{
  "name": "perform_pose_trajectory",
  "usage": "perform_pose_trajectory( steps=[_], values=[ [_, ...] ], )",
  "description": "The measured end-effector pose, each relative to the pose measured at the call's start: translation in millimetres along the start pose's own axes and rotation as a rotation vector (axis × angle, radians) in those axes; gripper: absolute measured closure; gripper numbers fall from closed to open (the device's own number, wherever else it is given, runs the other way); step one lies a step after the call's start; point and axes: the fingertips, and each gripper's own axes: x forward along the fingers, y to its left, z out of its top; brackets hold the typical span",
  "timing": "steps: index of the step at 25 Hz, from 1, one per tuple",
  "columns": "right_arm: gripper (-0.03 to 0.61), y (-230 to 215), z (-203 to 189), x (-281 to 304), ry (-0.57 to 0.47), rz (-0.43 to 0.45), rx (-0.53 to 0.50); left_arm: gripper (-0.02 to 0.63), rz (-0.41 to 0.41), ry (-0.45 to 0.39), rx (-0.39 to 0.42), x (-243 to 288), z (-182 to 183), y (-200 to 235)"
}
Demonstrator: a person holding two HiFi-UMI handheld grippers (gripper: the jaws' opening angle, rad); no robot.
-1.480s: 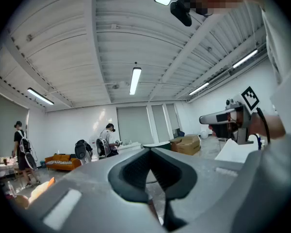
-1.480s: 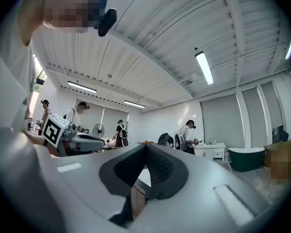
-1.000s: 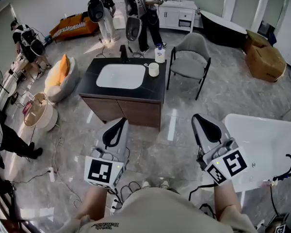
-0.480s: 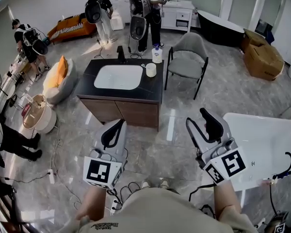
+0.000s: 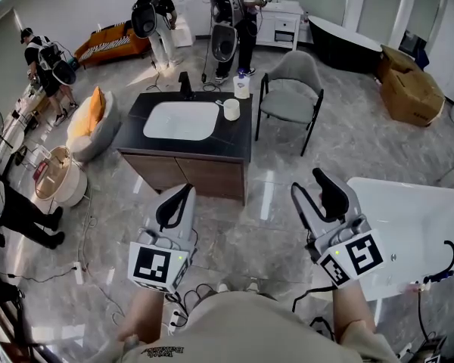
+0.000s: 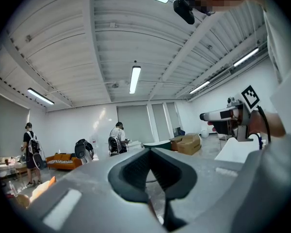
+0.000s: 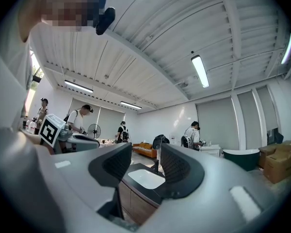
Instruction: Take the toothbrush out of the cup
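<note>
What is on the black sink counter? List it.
A white basin, a black faucet behind it, and a white cup at its right. The cup's contents are too small to tell.

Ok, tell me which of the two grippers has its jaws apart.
The right gripper: its jaws stand wide apart with nothing between them. On the left gripper the jaws meet at the tips.

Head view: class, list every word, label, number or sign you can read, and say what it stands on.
Shirt print: too small and blurred to read.
Marker cubes: black-and-white square patterns only, no letters or numbers.
Bottle label: too small to read.
No legible text anywhere.
</note>
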Motion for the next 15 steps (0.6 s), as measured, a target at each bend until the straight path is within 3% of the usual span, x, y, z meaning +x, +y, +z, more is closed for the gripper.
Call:
perform_pose_trajectory(
  steps=[15],
  values=[
    [0.391, -34.7, -21.8, -1.0, 0.016, 0.049, -0.014, 0.612, 0.048, 0.022, 0.001, 27.4, -22.0, -24.2]
  ],
)
